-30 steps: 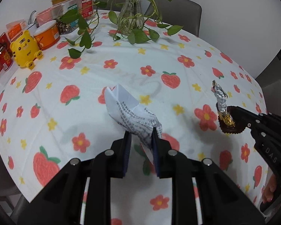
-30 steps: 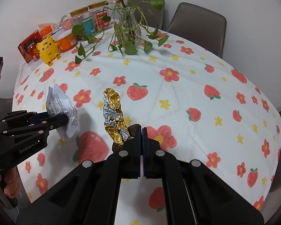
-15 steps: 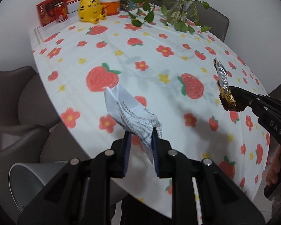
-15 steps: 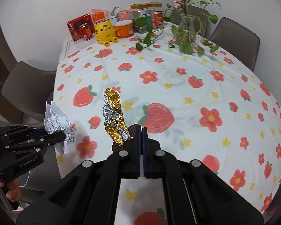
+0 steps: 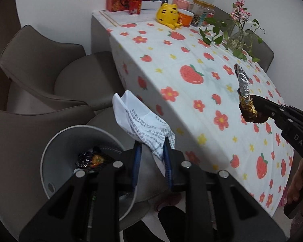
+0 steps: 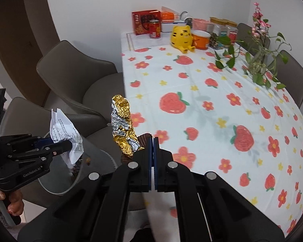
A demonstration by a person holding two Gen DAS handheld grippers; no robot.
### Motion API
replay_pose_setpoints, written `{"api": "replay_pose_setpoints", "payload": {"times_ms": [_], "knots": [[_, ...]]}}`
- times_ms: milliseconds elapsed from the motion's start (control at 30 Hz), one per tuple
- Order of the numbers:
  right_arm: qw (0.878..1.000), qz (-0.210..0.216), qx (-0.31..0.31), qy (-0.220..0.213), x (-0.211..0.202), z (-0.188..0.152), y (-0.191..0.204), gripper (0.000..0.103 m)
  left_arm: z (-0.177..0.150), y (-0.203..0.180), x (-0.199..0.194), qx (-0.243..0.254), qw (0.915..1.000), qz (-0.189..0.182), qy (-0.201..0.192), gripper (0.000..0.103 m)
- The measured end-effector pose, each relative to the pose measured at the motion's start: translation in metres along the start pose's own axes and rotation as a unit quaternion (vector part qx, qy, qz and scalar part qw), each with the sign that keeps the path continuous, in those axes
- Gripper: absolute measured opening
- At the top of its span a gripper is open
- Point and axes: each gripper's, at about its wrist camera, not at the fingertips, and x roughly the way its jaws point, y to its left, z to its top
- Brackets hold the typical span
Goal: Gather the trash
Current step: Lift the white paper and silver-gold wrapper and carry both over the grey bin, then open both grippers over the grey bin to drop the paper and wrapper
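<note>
My left gripper [image 5: 151, 147] is shut on a crumpled printed paper [image 5: 141, 121] and holds it beside the table edge, just above and right of a grey round trash bin [image 5: 56, 151] that has a dark wrapper [image 5: 91, 159] inside. The paper [image 6: 65, 133] and left gripper [image 6: 68, 145] also show in the right wrist view, over the bin [image 6: 99, 161]. My right gripper [image 6: 153, 141] is shut on a gold and silver foil wrapper with a brown paper cup [image 6: 124, 129], held above the table edge; it shows in the left wrist view [image 5: 245, 96].
The table with a strawberry and flower cloth [image 6: 212, 104] carries a vase of plants [image 6: 258, 64], a yellow tiger toy [image 6: 181, 38], a red can [image 6: 154, 29], boxes and jars at its far end. Grey chairs [image 5: 40, 66] stand left of the table beside the bin.
Both grippers have swung left, off the table toward the chairs and floor. The trash bin has come fully into view under the left gripper. Both grips are unchanged.
</note>
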Motion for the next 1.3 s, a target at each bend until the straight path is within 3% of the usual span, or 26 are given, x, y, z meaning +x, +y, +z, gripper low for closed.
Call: {"api": "replay_pose_setpoints", "payload": {"times_ms": [333, 667, 767, 833, 900, 967, 1067, 1300], "knots": [[0.998, 0.045, -0.046, 0.023, 0.027, -0.006, 0.14, 0.001, -0.04, 0.102, -0.03, -0.032, 0.9989, 0.033, 0.008, 0.022], [0.994, 0.055, -0.079, 0.053, 0.039, -0.015, 0.195, 0.002, -0.063, 0.146, -0.03, -0.051, 0.9982, 0.019, 0.027, 0.023], [0.993, 0.057, -0.077, 0.065, 0.042, -0.018, 0.199, 0.01, -0.068, 0.15, -0.026, -0.049, 0.9979, 0.007, 0.042, 0.029], [0.993, 0.055, -0.074, 0.067, 0.043, -0.018, 0.2, 0.025, -0.073, 0.151, -0.023, -0.047, 0.9974, 0.006, 0.055, 0.041], [0.994, 0.051, -0.074, 0.063, 0.041, -0.02, 0.201, 0.037, -0.077, 0.151, -0.022, -0.043, 0.9972, 0.008, 0.061, 0.062], [0.994, 0.048, -0.073, 0.059, 0.038, -0.021, 0.203, 0.038, -0.081, 0.15, -0.024, -0.039, 0.9974, 0.011, 0.059, 0.069], [0.996, 0.039, -0.066, 0.054, 0.035, -0.02, 0.199, 0.04, -0.083, 0.149, -0.026, -0.031, 0.9979, 0.011, 0.057, 0.071], [0.999, -0.008, -0.02, 0.03, 0.008, -0.026, 0.169, 0.062, -0.07, 0.128, -0.035, 0.011, 0.9992, -0.002, 0.038, 0.076]]}}
